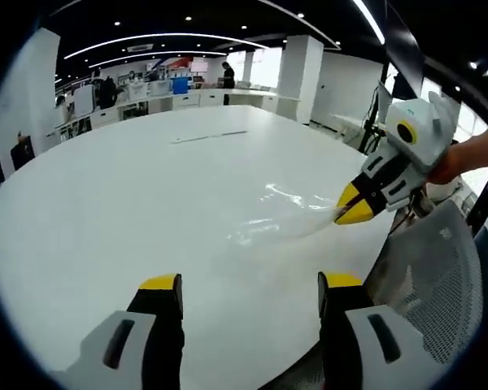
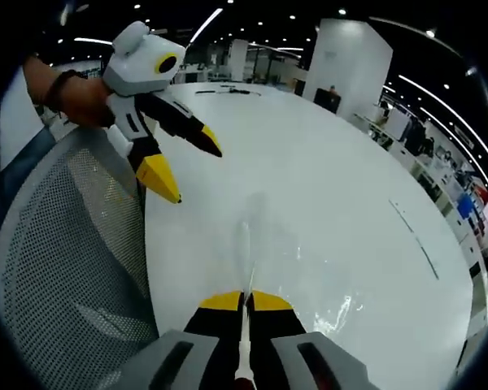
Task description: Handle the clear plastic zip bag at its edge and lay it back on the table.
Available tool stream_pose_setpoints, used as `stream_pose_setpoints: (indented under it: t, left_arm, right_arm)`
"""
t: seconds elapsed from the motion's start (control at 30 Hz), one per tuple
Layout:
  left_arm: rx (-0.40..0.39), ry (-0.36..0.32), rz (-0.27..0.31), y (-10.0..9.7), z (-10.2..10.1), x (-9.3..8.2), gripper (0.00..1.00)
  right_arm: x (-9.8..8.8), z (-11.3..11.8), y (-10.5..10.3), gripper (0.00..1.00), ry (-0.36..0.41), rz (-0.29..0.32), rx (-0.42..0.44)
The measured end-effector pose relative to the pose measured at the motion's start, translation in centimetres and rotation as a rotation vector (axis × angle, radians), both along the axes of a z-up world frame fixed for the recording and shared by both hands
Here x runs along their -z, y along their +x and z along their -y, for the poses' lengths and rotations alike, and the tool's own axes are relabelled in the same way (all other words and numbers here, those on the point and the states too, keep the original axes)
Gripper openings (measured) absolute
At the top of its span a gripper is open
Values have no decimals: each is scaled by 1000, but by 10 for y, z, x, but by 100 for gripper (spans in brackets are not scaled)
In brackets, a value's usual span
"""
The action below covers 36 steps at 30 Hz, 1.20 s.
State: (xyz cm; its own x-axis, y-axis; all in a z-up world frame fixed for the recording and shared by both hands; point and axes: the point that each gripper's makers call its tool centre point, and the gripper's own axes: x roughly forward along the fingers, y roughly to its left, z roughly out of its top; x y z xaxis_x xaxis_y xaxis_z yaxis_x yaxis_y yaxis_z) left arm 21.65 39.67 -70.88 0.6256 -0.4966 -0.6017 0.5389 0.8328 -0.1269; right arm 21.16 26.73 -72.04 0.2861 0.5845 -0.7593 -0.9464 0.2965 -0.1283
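**Zip bag held at its edge, not yet laid flat**

One clear plastic zip bag (image 1: 289, 213) lies across the white desk (image 1: 146, 187), most of its glossy film resting on the surface while one edge is lifted off it at the desk's near side. The right gripper (image 2: 246, 302) has its yellow-tipped fingers (image 2: 221, 302) pressed together on that edge, the thin film running up between them in the right gripper view; in the left gripper view the same gripper reaches in from the right with its tip at the bag's border. The left gripper (image 1: 250, 286) hangs over the desk with its two fingers spread and nothing between them, apart from the bag. By the look of it, the edge grasp is made and the laying back is what remains: the held edge has to come down and be let go. A grey mesh chair back (image 2: 73, 260) stands at the desk's rim, beside both grippers. Count: one bag, two grippers, one desk, one chair. Beyond, an open-plan office stretches away under strip lights.
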Motion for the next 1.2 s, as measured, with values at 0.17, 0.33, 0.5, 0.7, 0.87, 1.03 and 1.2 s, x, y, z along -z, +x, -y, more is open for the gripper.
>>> stream_pose_setpoints:
  t: [0.17,0.33,0.5,0.7,0.87,1.03,1.2]
  left_arm:
    - [23,46,22,5,-3,4,66]
    - [90,135,63,10,-5,10,62]
    - [125,189,93,14,-8,13,61]
    - [186,256,131,9,-4,12,54]
    - [188,296,151,10,-5,11,51]
    - [196,299,161,16,-5,13,45]
    - [215,368,189,21,-10,16,36]
  right_arm:
    - [-11,-3,-7,0,3,0,-8]
    - [-16,-8,-17,0,-2,-8,-49]
    - [-22,-11,-23,0,-13,-6,-84]
    - [-25,-11,-22,0,-5,-6,-91]
    - [-30,-13,-25,0,-3,-2,-102]
    - [-30,-14,-28,0,-4,-1,-122]
    - [-31,-16,-31,0,-12,5,-142]
